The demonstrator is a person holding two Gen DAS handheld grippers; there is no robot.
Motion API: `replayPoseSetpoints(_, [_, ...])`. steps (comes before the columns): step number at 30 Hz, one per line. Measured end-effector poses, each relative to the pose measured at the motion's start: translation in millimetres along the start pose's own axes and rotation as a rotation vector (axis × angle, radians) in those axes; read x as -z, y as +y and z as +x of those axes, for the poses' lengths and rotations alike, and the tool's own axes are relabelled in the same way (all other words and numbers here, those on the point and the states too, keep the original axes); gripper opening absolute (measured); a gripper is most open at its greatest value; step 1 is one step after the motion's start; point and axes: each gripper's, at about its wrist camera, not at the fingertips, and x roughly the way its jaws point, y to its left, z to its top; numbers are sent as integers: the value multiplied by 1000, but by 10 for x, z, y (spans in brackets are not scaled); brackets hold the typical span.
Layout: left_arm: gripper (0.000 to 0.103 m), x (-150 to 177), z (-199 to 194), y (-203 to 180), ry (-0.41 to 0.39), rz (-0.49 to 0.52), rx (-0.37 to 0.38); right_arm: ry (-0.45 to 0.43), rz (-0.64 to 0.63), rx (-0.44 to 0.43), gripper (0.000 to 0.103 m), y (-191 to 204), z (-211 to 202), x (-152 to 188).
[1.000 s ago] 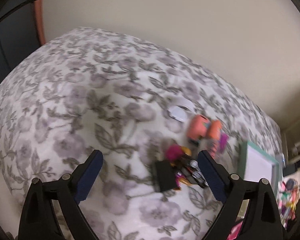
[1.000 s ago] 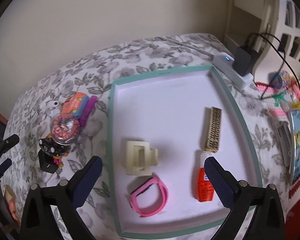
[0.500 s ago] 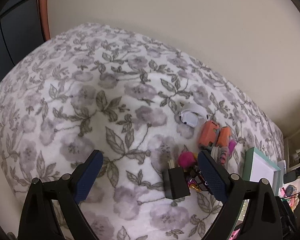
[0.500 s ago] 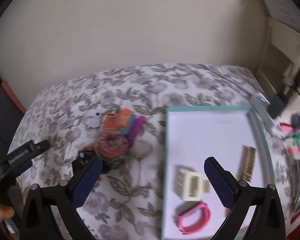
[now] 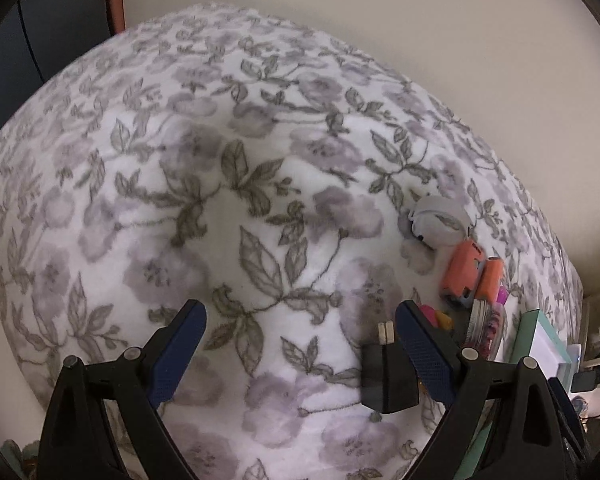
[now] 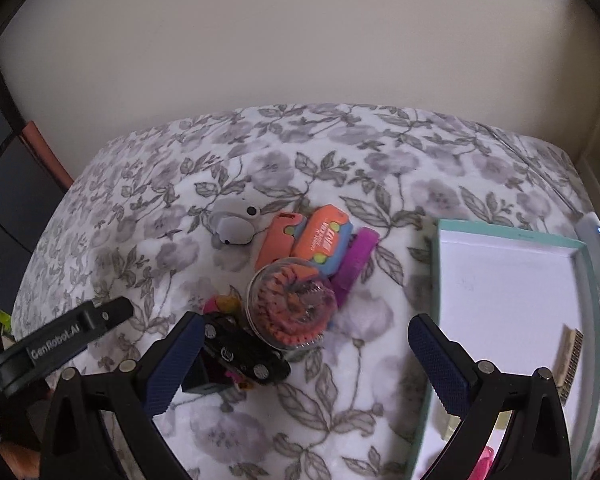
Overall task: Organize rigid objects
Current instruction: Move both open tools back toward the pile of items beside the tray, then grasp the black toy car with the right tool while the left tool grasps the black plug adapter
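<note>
Surface: a bed under a plush floral blanket (image 6: pixel 340 380), white with grey-lilac blossoms and grey leaves, set against a plain cream wall (image 6: pixel 300 40). A dark panel with a reddish-brown edge stands at far left.

Left hand-held gripper (image 5: pixel 300 344): fingers spread wide, nothing between them, over bare blanket; blue textured pads, black frame. In the right wrist view its black finger, lettered "GenRobot.AI", enters from the left.

Black charger plug (image 5: pixel 386 376): boxy, glossy, two metal prongs, lying just inside the left gripper's right finger; largely hidden in the right wrist view.

Black multi-tool-like item (image 6: pixel 244 354): flat, riveted, beside pink and yellow pieces too hidden to identify.

White earbud case (image 6: pixel 236 224): smooth, rounded, lid open.

Orange folding case (image 6: pixel 278 240): matte, rectangular, touching an orange-and-blue toy car (image 6: pixel 324 240).

Clear round tub (image 6: pixel 292 308): transparent plastic, filled with coiled pink-orange bands, leaning on the car.

Purple band (image 6: pixel 356 264): partly under the car.

Right hand-held gripper (image 6: pixel 302 352): wide open, empty, poised above the pile.

Tray (image 6: pixel 436 280): teal rim, white floor, on the blanket at right; cut off by the frame. Inside, a tan ridged comb-like bar (image 6: pixel 570 356) and a pink scrap at the bottom edge.

White power strip (image 6: pixel 594 248): far right, mostly cropped.
</note>
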Motion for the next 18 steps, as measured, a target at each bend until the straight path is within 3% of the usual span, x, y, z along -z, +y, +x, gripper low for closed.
replayPoseSetpoints(5, [95, 23, 59, -68, 21, 21, -11, 12, -46, -1, 101, 46, 80, 84])
replayPoseSetpoints(14, [95, 45, 119, -86, 70, -5, 56, 21, -27, -30, 97, 16, 110, 102])
replayPoseSetpoints(18, [95, 66, 131, -121, 80, 4, 63, 15, -33, -38, 90, 57, 101, 105])
